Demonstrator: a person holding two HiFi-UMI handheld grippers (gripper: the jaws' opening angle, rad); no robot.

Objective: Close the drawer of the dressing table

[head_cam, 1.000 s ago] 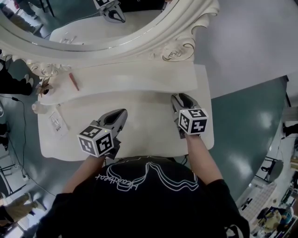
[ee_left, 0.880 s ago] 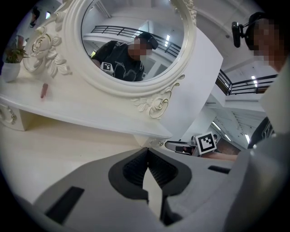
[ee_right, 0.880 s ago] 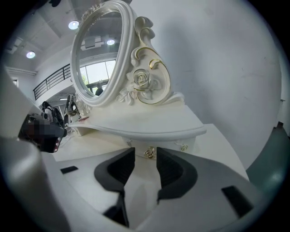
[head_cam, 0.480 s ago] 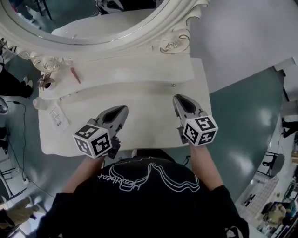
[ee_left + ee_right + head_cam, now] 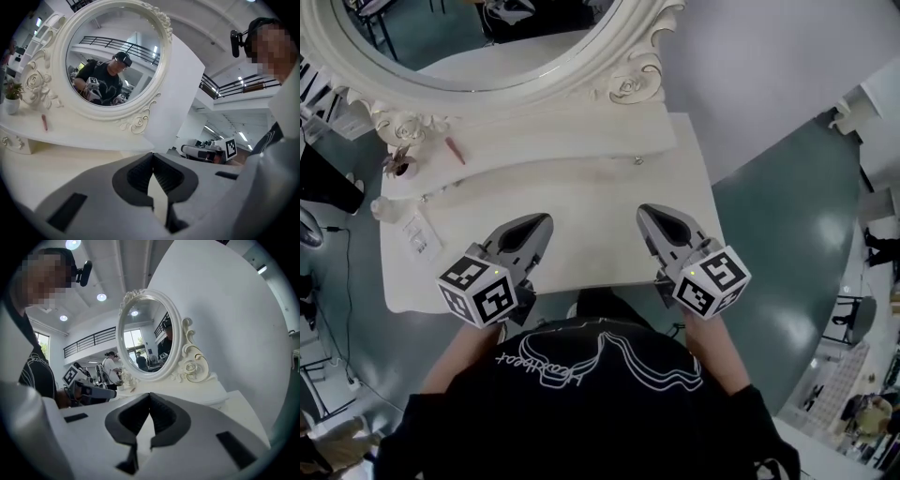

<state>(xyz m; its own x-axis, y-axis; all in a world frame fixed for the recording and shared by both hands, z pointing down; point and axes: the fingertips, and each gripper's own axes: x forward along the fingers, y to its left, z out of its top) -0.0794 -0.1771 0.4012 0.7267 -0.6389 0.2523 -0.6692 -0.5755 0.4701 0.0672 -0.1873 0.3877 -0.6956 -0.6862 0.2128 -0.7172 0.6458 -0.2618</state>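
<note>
Over the bench, head view: left tool (image 5: 546, 221) and right tool (image 5: 644, 210) held side by side above the front half of the bench (image 5: 581, 202), tips aimed at the oval mirror (image 5: 506, 37), well apart from each other.
Drawer, head view: drawer (image 5: 623, 166) at the right end of the raised tier (image 5: 553, 141) under the mirror, small knob (image 5: 637, 161) on its front; front reads flush with the tier, so closed; neither tool touches it.
Clutter, head view: red stick (image 5: 455, 150) and tiny potted plant (image 5: 398, 167) on the tier's left end; card (image 5: 420, 239) near the bench's left edge.
Person, head view: black printed shirt (image 5: 581, 366) at bottom, bare forearms behind both tools.
Left tool, left gripper view: left tool (image 5: 152, 155) jaws together at the tips, nothing between them, pale bench top beyond.
Surroundings, left gripper view: mirror shows the person's reflection; potted plant and red stick far left on the tier; right tool off to the right.
Right tool, right gripper view: right tool (image 5: 150, 394) jaws have just been closing and now meet, nothing between them.
Surroundings, right gripper view: mirror straight ahead, tier below it, left tool at left.
</note>
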